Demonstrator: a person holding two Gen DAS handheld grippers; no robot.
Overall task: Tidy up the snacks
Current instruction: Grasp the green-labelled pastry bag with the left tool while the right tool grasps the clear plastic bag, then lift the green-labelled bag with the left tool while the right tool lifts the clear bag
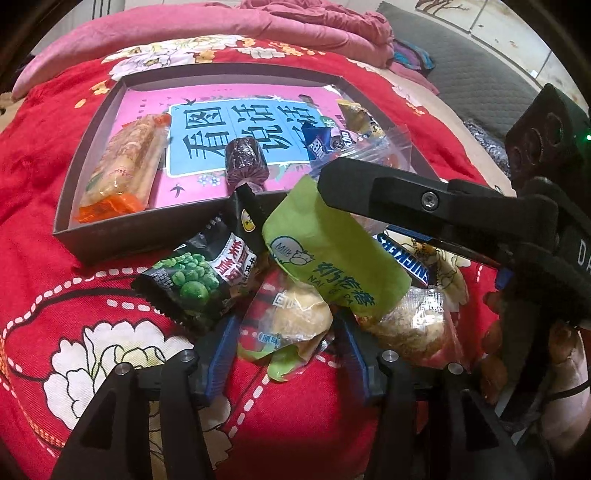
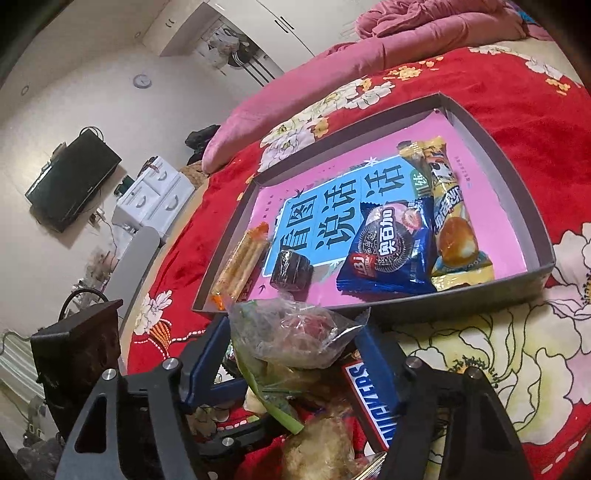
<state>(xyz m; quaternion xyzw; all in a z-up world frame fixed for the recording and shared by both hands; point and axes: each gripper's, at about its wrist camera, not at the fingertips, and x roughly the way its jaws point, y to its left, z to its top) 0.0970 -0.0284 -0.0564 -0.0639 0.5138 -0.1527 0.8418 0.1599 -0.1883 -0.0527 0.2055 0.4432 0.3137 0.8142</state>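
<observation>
A shallow grey box (image 1: 92, 236) on the bed holds an orange wafer packet (image 1: 125, 166), a dark round cake (image 1: 245, 162), a blue cookie packet (image 2: 391, 251) and a yellow packet (image 2: 454, 229). In front of it lies a pile: a black green-pea packet (image 1: 195, 273), a green milk packet (image 1: 332, 258), a Snickers bar (image 1: 406, 254) and pastry packets. My left gripper (image 1: 288, 354) stands open around a clear pastry packet (image 1: 291, 325), its pads just off it. My right gripper (image 2: 291, 343) is shut on a clear packet (image 2: 295, 328) with reddish contents. One of its fingers (image 1: 369, 192) reaches over the green packet.
A red floral bedspread (image 1: 55, 155) covers the bed, with a pink quilt (image 1: 221, 26) bunched behind the box. A person's hand (image 1: 569, 354) grips the right tool. Beyond the bed are a wall television (image 2: 70, 181) and white drawers (image 2: 155, 199).
</observation>
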